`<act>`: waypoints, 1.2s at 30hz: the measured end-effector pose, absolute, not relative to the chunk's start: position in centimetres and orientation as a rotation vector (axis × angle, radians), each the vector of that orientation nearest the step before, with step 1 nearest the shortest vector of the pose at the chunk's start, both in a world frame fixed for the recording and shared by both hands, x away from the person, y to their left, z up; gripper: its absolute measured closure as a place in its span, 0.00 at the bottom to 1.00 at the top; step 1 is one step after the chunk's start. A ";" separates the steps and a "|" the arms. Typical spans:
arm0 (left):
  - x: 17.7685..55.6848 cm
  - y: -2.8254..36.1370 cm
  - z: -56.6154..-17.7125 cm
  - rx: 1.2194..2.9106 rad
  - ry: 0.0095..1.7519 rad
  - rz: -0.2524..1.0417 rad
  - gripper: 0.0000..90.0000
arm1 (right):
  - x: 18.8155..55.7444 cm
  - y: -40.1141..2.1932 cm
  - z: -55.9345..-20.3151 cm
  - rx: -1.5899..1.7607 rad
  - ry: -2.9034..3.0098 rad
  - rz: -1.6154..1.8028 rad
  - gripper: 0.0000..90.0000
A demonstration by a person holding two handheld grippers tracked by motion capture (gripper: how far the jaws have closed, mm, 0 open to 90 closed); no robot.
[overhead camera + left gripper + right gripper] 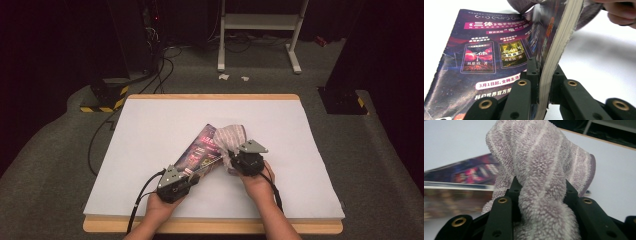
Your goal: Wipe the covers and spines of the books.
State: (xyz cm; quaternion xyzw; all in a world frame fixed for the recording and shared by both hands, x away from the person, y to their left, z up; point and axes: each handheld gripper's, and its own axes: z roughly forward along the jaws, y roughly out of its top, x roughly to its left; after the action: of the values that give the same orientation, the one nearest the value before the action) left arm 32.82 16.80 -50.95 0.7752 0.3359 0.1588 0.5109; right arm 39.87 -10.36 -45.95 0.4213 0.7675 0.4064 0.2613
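The left tool (pixel 192 176) is clenched on the near edge of a thick paperback magazine with a dark purple printed cover (pixel 200 152); in the left gripper view its black jaws pinch the block of pages (pixel 554 57) from both sides, with the cover (pixel 484 57) fanning out flat to the left. The magazine lies diagonally near the middle of the white-covered surface (pixel 150 130), its far corner pointing away from the person.

The right tool (pixel 234 156) grasps a fluffy lilac terry cloth with pale stripes (pixel 231 135). In the right gripper view a twisted bunch of the cloth (pixel 544 185) fills the gap between the jaws, and its free part drapes over the far right end of the magazine.

The work in hand looks like wiping the magazine with the cloth while the other tool steadies it. To do that well, the left tool should keep its firm pinch low on the pages so the magazine neither slides nor flops open. The right tool should lay a broad fold of cloth flat on the cover, not the tight twisted knot, and stroke along the cover from the held end outward, so the pages are not buckled or pushed against the grip. Light pressure seems enough; a hard push could crease the soft cover.

No container, tray or box stands on the surface; the magazine and the cloth are the things on it.
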 end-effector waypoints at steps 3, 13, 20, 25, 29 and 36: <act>32.8 16.8 -50.9 1.865 0.809 0.382 0.91 | 40.7 -11.0 -46.2 1.170 2.060 1.068 0.71; 32.8 16.8 -50.9 1.864 0.804 0.388 0.92 | 44.4 -14.6 -47.7 1.303 1.988 0.950 0.71; 32.8 16.9 -50.9 1.857 0.808 0.386 0.92 | 45.0 -16.3 -47.6 1.369 1.928 0.954 0.71; 32.8 16.8 -51.0 1.861 0.804 0.389 0.91 | 45.0 -15.9 -47.9 1.353 1.960 0.952 0.71; 32.7 16.8 -51.0 1.863 0.804 0.389 0.91 | 44.3 -15.1 -48.0 1.311 1.976 0.973 0.71; 32.8 16.8 -51.0 1.863 0.804 0.389 0.91 | 42.2 -13.3 -47.0 1.209 2.011 1.049 0.71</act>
State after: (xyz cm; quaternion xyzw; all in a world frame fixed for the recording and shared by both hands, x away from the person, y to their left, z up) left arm 32.75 16.81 -50.96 0.7746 0.3340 0.1618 0.5121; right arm 42.22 -13.34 -47.00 0.4511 0.7508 0.3917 0.2817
